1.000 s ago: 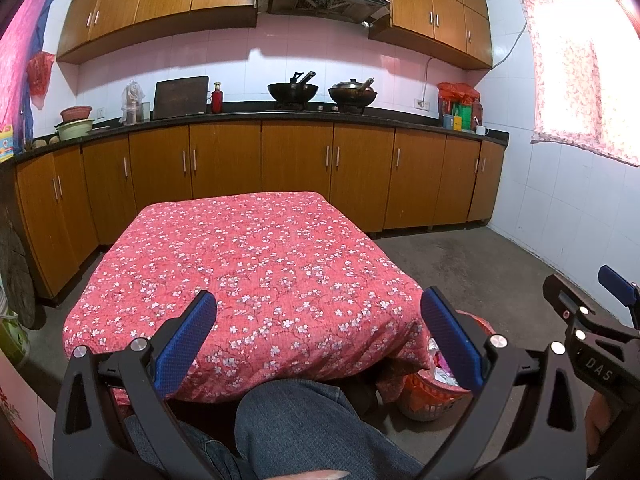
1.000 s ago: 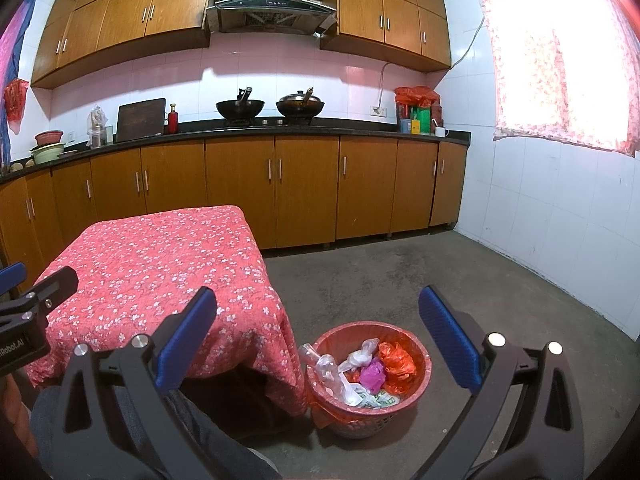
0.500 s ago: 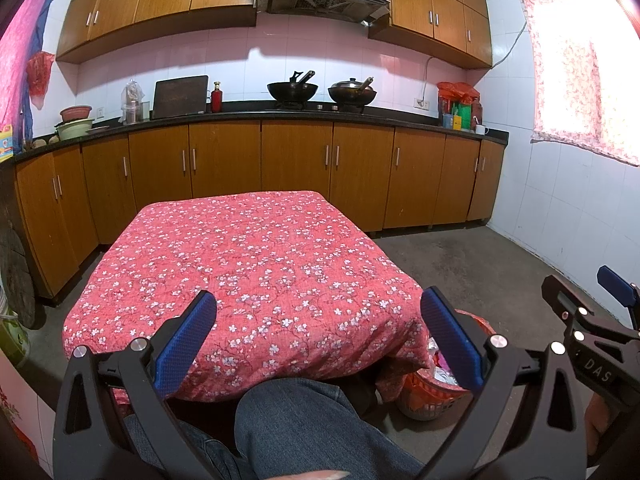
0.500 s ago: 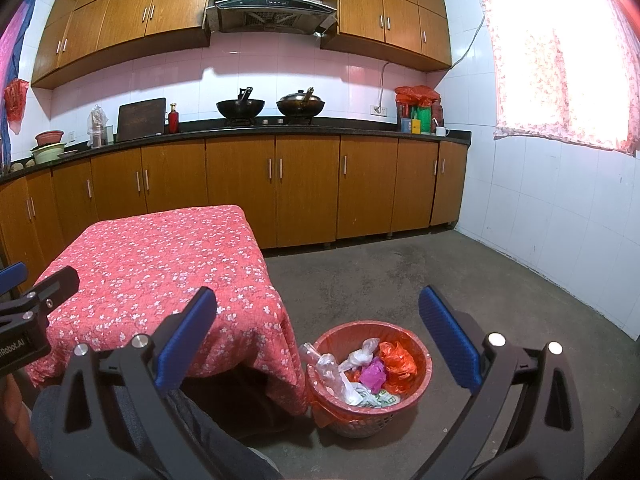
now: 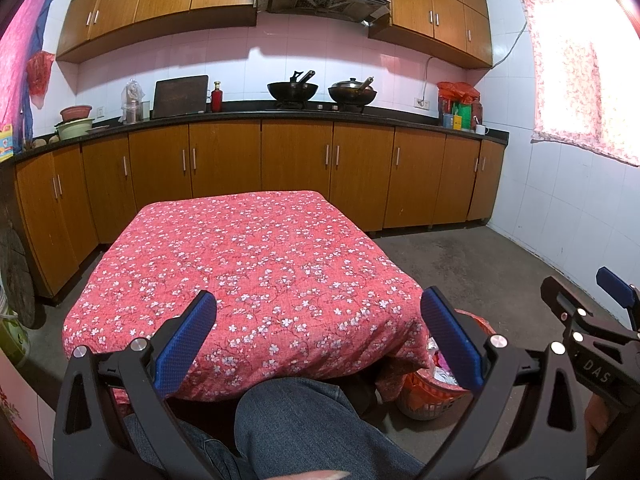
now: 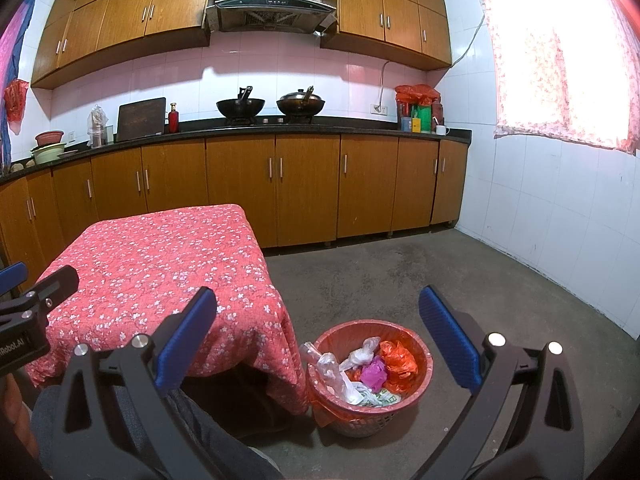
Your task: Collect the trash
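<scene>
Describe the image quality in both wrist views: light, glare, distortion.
Left wrist view: the curtained window is blown out at upper right, fisheye bows the countertop, and dark vignette fills the corners. Right wrist view: the same window glares harder, washing out its pattern, yet the trash basket on the floor stays evenly lit and sharp; straight cabinet lines curve near the edges.

A red cloth sprinkled with small white blossoms [image 5: 256, 264] covers the surface. Beside it a red plastic basket [image 6: 370, 376] with a red liner holds crumpled bags in white, orange [image 6: 398, 362] and magenta [image 6: 374, 374], plus what may be green-printed paper, too small to tell. Both the left gripper [image 5: 320, 338] and the right gripper [image 6: 318, 338] are black with blue textured pads. The cabinets [image 6: 308, 184] are orange-brown wood under a black counter, the wall tiles pink and white, the floor [image 6: 400, 276] mottled grey. A pink floral curtain [image 6: 560, 52] glows at the window.
</scene>
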`<state>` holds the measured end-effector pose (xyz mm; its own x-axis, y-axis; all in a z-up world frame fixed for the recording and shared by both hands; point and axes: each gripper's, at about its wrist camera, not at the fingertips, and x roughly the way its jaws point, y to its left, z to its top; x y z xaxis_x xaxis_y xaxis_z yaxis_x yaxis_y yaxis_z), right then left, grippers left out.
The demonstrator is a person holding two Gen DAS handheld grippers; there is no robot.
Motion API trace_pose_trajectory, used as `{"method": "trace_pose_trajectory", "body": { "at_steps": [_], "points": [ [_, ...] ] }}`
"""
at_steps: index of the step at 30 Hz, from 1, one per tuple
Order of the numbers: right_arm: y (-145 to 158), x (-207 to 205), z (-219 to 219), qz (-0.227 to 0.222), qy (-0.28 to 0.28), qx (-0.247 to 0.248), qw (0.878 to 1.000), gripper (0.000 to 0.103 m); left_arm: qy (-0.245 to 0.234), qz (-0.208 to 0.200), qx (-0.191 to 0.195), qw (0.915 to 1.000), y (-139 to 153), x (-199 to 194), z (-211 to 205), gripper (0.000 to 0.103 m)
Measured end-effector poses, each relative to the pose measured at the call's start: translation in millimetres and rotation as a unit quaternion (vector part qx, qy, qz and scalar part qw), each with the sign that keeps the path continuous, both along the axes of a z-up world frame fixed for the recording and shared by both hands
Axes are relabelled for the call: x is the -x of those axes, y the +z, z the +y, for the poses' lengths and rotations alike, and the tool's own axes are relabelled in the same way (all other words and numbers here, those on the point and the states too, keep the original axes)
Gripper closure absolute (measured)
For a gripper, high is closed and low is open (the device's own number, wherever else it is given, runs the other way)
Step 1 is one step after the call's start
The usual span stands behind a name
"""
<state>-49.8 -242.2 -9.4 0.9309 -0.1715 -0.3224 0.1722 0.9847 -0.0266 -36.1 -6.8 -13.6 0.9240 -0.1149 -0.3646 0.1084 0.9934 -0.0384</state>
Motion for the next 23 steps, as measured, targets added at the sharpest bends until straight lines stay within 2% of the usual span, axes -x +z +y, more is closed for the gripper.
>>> {"method": "trace_pose_trajectory", "body": {
  "at_steps": [23],
  "points": [
    [-2.2, 0.1, 2.6, 0.001, 0.001, -0.001, 1.000, 0.004, 0.001, 0.000, 0.001, 1.0000, -2.2, 1.5, -0.6, 0.002]
  ]
}}
